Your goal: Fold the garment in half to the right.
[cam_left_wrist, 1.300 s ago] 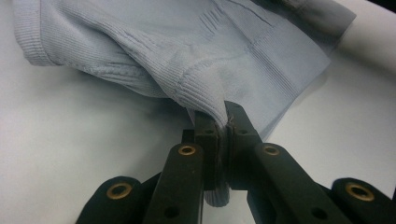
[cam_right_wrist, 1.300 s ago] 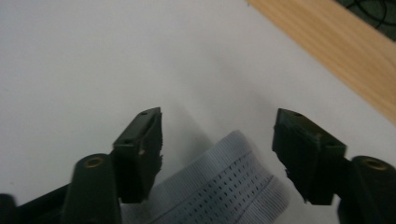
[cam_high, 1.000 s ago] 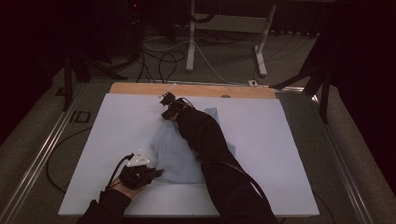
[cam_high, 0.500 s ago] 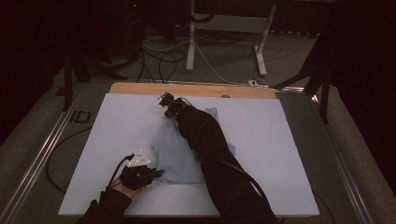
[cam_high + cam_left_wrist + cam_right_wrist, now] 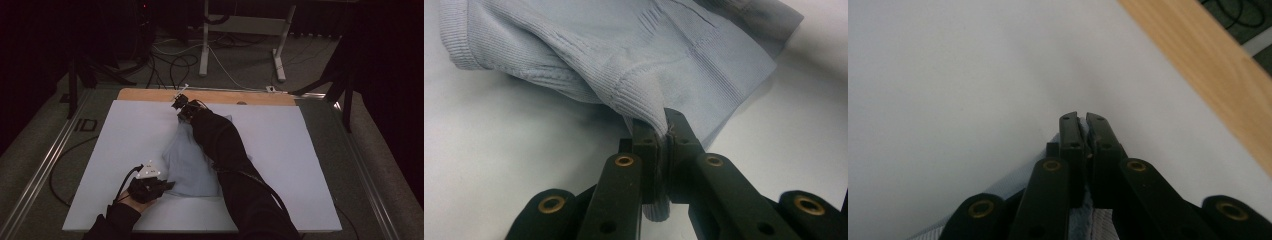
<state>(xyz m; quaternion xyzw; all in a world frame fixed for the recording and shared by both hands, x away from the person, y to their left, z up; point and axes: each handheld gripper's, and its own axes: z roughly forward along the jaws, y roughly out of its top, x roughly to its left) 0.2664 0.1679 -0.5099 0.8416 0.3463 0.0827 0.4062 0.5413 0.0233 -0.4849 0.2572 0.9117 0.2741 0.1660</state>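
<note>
dim lab or recording studio, white foam board (image 5: pixel 300 165) on a metal-railed table (image 5: pixel 45 165), loose black cables (image 5: pixel 170 62) across carpet, white stand legs (image 5: pixel 205 45)

Pretty dim room – the surface (image 5: pixel 310 165) has a white sheet on top with a strip of bare wood (image 5: pixel 150 95) along the far edge, and behind it there's grey carpet floor (image 5: pixel 245 60), a tangle of loose cables (image 5: pixel 170 55) and white table legs (image 5: pixel 205 45) – the rest fades to black.

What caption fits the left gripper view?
Left gripper shut on a ribbed fold of the light blue garment, on the white table.
</note>
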